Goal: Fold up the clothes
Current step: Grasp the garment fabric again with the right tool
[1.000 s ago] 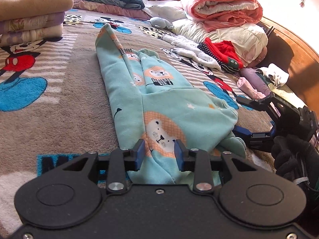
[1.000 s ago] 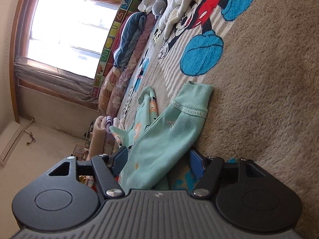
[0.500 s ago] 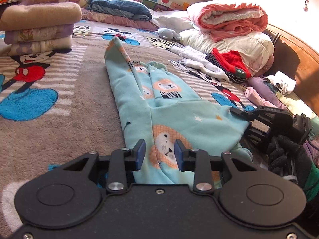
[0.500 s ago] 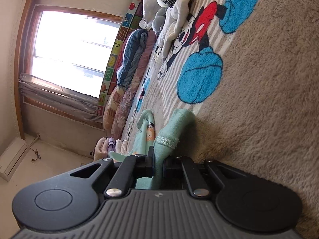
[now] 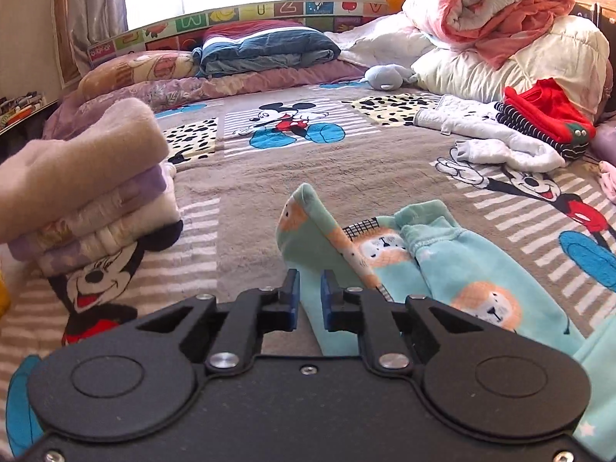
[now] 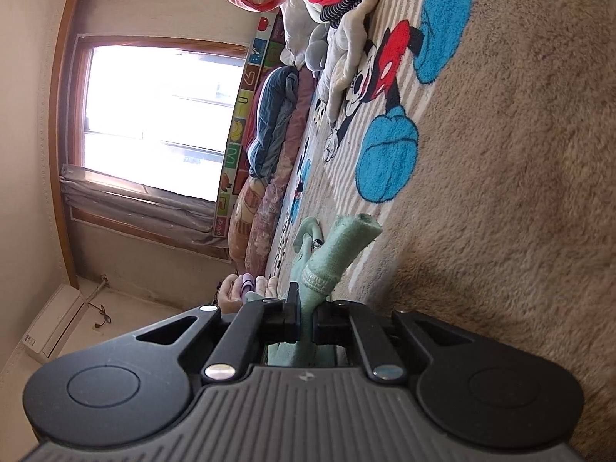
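1. My left gripper [image 5: 307,300] has just been closing; its jaws are now nearly shut around one teal leg of the pyjamas [image 5: 481,281]. I would lift it slowly.
2. My right gripper [image 6: 306,321] is clamped on the cuff [image 6: 327,265].
3. The pyjamas lie on a cartoon blanket [image 5: 346,161], with a folded stack [image 5: 88,188] to the left.

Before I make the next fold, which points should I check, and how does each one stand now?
1. Right gripper shut on the cuffed sleeve of the teal lion-print fleece garment: ok.
2. Left gripper, jaws just been closing, the garment's cloth between them: ok.
3. Garment lying flat: not ok, one edge stands up.
4. Folded pastel fleece stack apart from the garment: ok.
5. Brown plush cartoon blanket bare ahead of the garment: ok.
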